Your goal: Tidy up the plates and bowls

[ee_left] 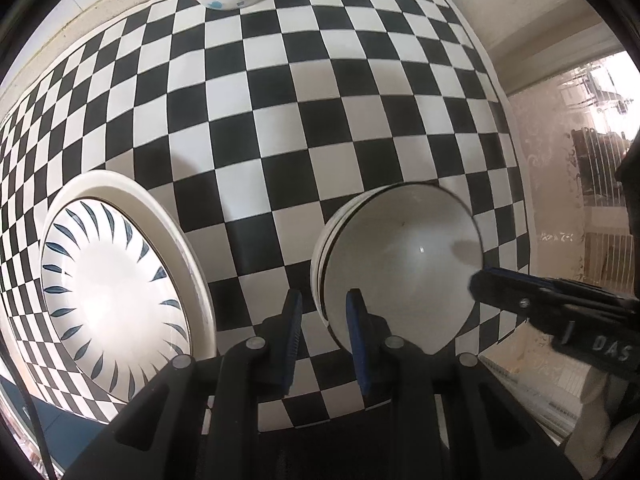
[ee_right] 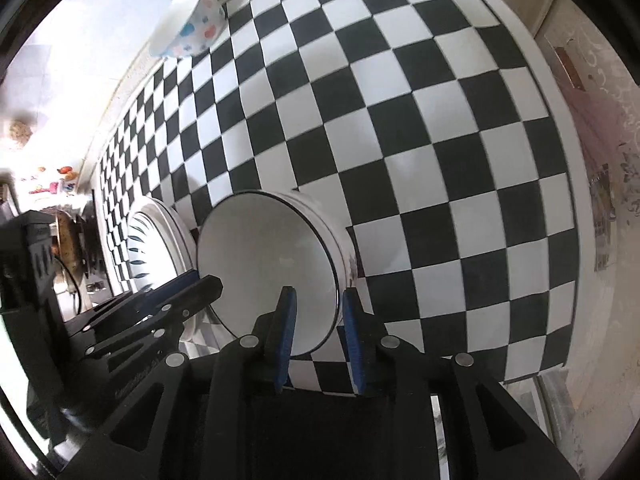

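Black-and-white checked bench (ee_left: pixel 320 120) carries stacked white bowls (ee_left: pixel 400 264) beside nested plates (ee_left: pixel 120 292); the left gripper (ee_left: pixel 325 340) pinches their rim, the right gripper (ee_right: pixel 316 342) straddles it with jaws loosened, so fetching the spotted bowl (ee_right: pixel 188 24) likely comes next.

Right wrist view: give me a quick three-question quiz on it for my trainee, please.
1. True or false: the dotted bowl touches the white bowl.
2. What does the blue-leaf plate lie on?
3. Multiple choice: the right gripper has its fingers on either side of the white bowl's A) rim, B) base, C) neither.
Key: 1 false; 2 a larger white plate; 3 A.
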Demonstrator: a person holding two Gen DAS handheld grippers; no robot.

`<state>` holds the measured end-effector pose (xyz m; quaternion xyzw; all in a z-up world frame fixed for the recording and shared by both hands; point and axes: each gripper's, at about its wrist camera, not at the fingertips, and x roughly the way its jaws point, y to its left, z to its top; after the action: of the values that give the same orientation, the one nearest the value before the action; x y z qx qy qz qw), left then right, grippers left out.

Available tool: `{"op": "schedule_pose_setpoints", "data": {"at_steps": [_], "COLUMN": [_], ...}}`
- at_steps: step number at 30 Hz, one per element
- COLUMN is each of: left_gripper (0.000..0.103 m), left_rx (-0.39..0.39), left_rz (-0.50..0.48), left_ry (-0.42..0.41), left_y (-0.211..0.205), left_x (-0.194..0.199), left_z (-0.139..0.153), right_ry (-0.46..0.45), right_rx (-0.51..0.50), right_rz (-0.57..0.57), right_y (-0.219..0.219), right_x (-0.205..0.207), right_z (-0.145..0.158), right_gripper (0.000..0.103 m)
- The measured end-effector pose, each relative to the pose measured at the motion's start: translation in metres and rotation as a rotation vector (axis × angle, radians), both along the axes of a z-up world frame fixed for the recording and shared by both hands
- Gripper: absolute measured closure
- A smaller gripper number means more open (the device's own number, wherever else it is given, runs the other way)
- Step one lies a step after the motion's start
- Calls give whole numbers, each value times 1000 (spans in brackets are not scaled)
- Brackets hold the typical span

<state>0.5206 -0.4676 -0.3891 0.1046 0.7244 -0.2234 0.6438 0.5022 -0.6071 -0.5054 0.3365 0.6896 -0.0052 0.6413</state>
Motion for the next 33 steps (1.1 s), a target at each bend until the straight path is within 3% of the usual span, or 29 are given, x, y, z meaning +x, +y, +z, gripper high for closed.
{"op": "schedule_pose_setpoints", "data": {"at_steps": [2, 4, 6, 8, 15, 22, 29, 33], "left_gripper": [82, 82, 82, 82, 80, 80, 80, 80], "left_rx": [-4, -11, -25, -46, -57, -61, -35, -27], "left_rz": [7, 26, 58, 114, 271, 338, 344, 330], "left_ry": [-24, -44, -69, -103, -166, -164, -85, -63], "left_y": [3, 9, 15, 23, 41, 34, 19, 16], "left_x": [6, 17, 31, 57, 153, 242, 283, 292], "left_z": [9, 18, 28, 39, 51, 27, -21, -38], "right_ry": [-11, -33, -92, -161, -306, -321, -260, -218], "right_rx": [-23, -30, -32, -19, -18, -38, -24, -11], "right_rz": [4, 9, 1, -17, 11, 50, 61, 52], "right_y": [-6, -12, -19, -25, -20, -5, -3, -8], "right_x": [2, 11, 26, 46, 151, 257, 312, 328], "right_z": [9, 17, 26, 35, 47, 25, -6, -21], "right_gripper": [77, 66, 31, 17, 17, 19, 34, 52]}}
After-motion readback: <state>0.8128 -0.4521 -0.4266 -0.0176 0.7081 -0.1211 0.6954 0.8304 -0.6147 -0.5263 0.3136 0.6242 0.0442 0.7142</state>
